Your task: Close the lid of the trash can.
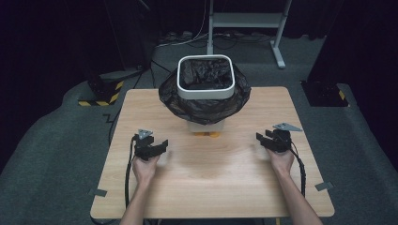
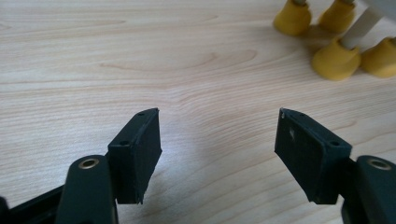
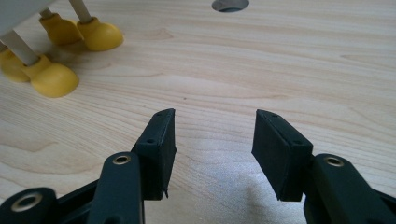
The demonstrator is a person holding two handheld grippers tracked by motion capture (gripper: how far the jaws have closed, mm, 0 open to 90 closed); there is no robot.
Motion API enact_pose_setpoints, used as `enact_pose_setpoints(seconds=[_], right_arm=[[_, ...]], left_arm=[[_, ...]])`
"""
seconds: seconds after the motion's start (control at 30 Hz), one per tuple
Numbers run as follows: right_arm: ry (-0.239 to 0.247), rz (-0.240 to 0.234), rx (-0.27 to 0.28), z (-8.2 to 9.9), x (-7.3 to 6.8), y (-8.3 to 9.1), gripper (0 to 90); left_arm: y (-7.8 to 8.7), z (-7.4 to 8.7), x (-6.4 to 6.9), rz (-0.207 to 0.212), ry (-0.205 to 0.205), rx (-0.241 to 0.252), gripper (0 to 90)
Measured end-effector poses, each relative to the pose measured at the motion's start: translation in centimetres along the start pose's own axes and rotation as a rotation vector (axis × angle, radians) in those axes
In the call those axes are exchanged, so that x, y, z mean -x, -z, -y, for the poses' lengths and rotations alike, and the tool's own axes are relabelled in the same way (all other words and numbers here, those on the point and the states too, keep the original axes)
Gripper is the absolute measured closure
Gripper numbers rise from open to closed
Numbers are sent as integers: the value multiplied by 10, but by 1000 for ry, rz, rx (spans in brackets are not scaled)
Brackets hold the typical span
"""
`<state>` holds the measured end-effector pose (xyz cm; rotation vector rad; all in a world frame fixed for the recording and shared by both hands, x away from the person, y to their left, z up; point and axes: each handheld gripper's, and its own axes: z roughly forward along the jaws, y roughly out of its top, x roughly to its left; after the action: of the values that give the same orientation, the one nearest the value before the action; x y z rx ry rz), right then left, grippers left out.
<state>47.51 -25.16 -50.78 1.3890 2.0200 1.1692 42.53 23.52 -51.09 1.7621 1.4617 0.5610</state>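
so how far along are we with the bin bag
Done: the black bin bag lines the white bin, its edge draped outside below the rim. In hand: nothing; the left gripper and right gripper sit open, apart from it. Left: any handling of the bag.

Bin (image 1: pixel 205 77) base hidden under bag (image 1: pixel 204 107).

This looks like a lab or recording studio rather than a home. Black curtains (image 1: pixel 56 42) close off the space beyond the tongs, and grey carpet (image 1: pixel 51 154) covers the floor. A light wooden table (image 1: pixel 211 187) stands alone under both tongs. Past it, loose cables (image 1: pixel 187 40) run beneath a grey metal stand frame (image 1: pixel 244 21), and yellow-and-black hazard tape (image 1: pixel 101 101) marks a dark equipment base.
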Motion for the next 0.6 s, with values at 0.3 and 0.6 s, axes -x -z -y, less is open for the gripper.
enact_pose_setpoints(seconds=[0.3,0.6], right_arm=[[16,19,-29,5,-3,-10,482],[28,69,-59,6,3,-15,475]], left_arm=[[-8,3,1,-26,-23,-27,314],[-11,4,-2,-56,-28,-38,319]])
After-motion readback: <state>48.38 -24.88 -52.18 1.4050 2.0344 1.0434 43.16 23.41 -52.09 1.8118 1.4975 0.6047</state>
